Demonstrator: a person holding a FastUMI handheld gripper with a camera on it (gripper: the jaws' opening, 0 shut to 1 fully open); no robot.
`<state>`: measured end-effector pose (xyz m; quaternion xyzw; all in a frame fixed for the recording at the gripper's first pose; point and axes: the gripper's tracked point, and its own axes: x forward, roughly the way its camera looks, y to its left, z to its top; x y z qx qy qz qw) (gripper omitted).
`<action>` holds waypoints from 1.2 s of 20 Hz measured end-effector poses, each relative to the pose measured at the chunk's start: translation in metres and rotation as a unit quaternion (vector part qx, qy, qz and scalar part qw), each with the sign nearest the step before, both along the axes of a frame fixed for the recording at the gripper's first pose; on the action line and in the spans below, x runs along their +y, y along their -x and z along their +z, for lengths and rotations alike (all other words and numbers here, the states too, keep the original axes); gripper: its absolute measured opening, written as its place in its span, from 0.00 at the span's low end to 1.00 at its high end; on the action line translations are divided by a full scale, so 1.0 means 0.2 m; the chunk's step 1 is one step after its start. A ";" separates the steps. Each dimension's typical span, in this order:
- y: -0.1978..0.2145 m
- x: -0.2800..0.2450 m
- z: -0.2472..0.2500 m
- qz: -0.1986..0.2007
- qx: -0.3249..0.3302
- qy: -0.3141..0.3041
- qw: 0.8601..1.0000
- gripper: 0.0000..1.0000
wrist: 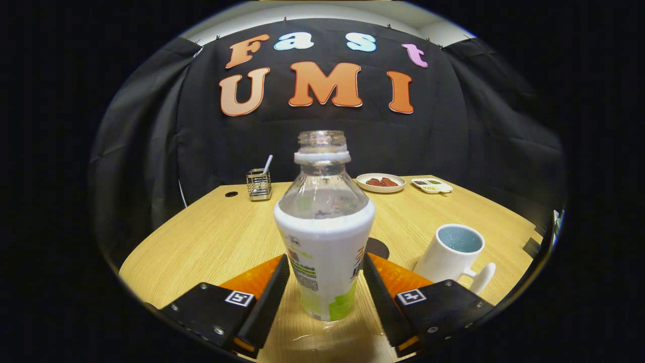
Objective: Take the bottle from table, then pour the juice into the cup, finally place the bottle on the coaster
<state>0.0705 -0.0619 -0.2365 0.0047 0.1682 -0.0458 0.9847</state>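
Here's the claw (325, 282), spread wide, one finger on either side of the bottle (324, 237) down at its lower half. The fingers (272, 295) look close against the label, but whether they actually press on it I cannot tell; there seems a sliver of space on each side. The bottle stands upright on the bench (211, 237), right between the fingers, cap off, neck open, clear shoulder above a white wrapped body with green at the base. How much liquid is inside can't be made out through the label.

Moving outward: just behind the bottle, a dark round coaster (379, 248) peeks out beside the right-hand finger, lying flat on the wood. Further to that side sits the cup (453, 254), a white mug with a bluish inside, upright, handle turned toward the camera, well apart from the bottle.

Now the far end of the bench: a small wire holder (259, 184) with a utensil handle sticking up out of it, a round plate (381, 183) with something brown on it, and beside that a small divided dish (432, 185) with bits of food in its compartments.
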 end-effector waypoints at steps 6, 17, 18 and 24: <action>-0.01 0.00 0.01 0.003 -0.011 -0.013 1.000 0.58; -0.07 0.15 0.34 -0.003 -0.065 -0.222 0.973 0.57; -0.08 0.15 0.35 -0.006 -0.067 -0.247 0.967 0.57; -0.13 0.10 0.39 -0.029 -0.079 -0.381 0.921 0.57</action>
